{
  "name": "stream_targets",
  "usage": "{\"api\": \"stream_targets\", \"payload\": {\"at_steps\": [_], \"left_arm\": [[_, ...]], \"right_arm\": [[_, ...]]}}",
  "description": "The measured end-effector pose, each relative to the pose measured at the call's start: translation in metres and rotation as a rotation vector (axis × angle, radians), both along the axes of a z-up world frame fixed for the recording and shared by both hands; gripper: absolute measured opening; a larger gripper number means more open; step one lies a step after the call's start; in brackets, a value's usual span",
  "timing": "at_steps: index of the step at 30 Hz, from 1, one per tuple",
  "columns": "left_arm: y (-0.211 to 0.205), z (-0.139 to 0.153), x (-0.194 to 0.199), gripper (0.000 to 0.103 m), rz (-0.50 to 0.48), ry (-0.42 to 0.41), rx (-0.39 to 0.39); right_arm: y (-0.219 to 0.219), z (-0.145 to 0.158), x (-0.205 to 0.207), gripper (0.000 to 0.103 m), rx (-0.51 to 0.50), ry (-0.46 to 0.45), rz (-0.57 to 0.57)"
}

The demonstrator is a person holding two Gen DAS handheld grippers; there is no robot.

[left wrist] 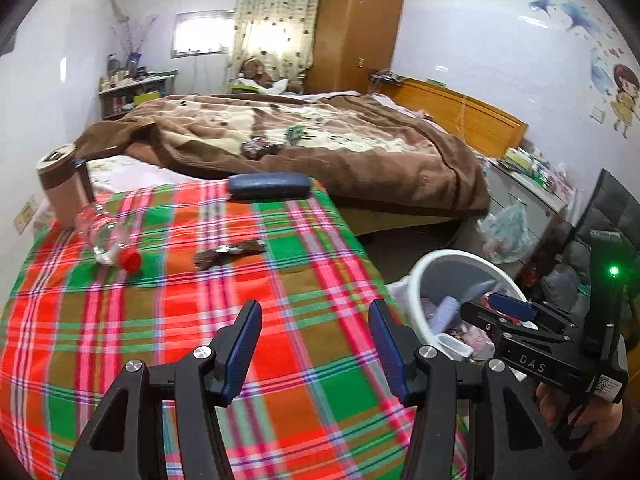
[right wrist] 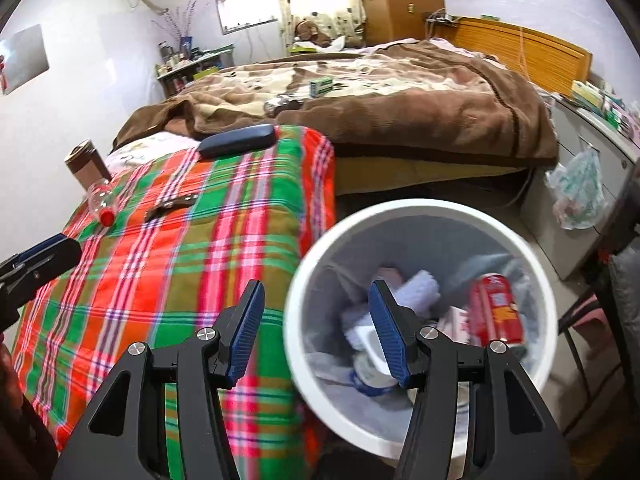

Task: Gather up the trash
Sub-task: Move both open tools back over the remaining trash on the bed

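From the left wrist camera, I see my left gripper (left wrist: 316,344) over a table with a bright checked cloth (left wrist: 168,320). Its two blue fingers are spread apart and there is nothing between them. On the cloth, far to the left, a clear plastic bottle (left wrist: 106,240) with a red cap lies on its side. A brown cup (left wrist: 62,188) stands just behind it. Near the middle of the cloth is a small dark wrapper (left wrist: 230,254). A dark blue case (left wrist: 269,186) sits at the far edge. To the right, beside the table, is a white trash bin (left wrist: 420,280) with things already in it. My right gripper (left wrist: 496,312) is over the bin, held by a hand (left wrist: 596,412) at the corner. Behind the table is a bed with a brown blanket (left wrist: 320,136).

From the right wrist camera, my right gripper (right wrist: 318,328) is above the near rim of the trash bin (right wrist: 304,280). Its fingers are spread too, and they pinch nothing. Inside the bin I see a red can (right wrist: 496,308), some white and blue scraps, and a grey bag. The plastic bottle (right wrist: 100,200) is still on the cloth, far off to the left, next to the brown cup (right wrist: 88,168). The dark wrapper (right wrist: 170,204) lies a bit to its right. The tip of my left gripper (right wrist: 36,260) peeks in at the left edge.
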State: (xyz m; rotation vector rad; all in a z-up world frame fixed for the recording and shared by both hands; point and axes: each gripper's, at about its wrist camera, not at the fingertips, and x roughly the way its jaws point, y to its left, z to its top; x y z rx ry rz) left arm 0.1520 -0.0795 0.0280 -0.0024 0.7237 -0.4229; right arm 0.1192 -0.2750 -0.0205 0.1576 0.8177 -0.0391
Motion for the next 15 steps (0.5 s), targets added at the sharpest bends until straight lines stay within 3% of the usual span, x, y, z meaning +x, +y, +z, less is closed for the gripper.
{"api": "stream_targets", "payload": {"at_steps": [15], "left_arm": [[0.114,-0.004,0.036,0.059,0.216,0.009,-0.004]], "right_arm": [[0.062,-0.003,0.040,0.056,0.007,0.000,0.135]]}}
